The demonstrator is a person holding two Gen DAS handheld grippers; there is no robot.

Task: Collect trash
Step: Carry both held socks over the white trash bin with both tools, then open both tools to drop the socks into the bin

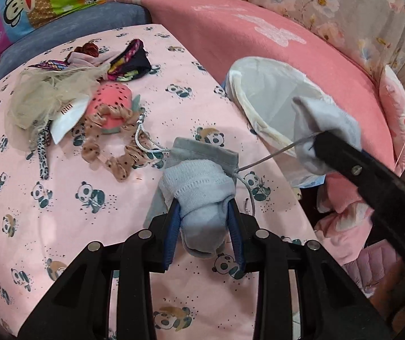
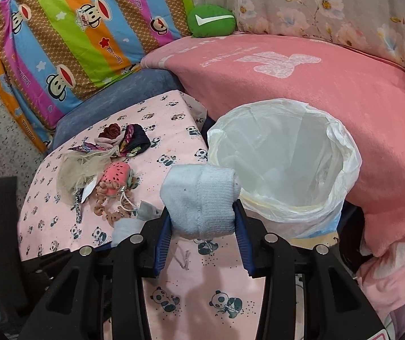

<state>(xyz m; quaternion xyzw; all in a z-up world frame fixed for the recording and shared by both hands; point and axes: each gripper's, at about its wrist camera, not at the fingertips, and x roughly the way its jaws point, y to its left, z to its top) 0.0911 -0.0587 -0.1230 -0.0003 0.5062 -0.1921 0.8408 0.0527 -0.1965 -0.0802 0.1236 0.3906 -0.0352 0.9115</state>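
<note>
In the left wrist view my left gripper [image 1: 203, 205] is shut on a pale grey-blue sock [image 1: 202, 195] just above the panda-print sheet [image 1: 60, 212]. The sock's far end lies against a grey drawstring pouch [image 1: 202, 148] with a silver cord. Further right, my right gripper [image 1: 320, 146] holds a second grey sock [image 1: 321, 121] at the near rim of the white-lined bin [image 1: 264, 96]. In the right wrist view the right gripper [image 2: 202, 209] is shut on that sock [image 2: 199, 195], just left of the bin [image 2: 338, 153], whose liner looks empty.
A pile of scraps lies on the sheet to the left: beige tulle [image 1: 40, 96], a pink watermelon-print piece [image 1: 111, 102], a brown scrunchie [image 1: 111, 147] and dark patterned cloth [image 1: 131, 62]. A pink blanket [image 1: 259, 28] rises behind the bin, with a striped cushion [image 2: 74, 42] behind.
</note>
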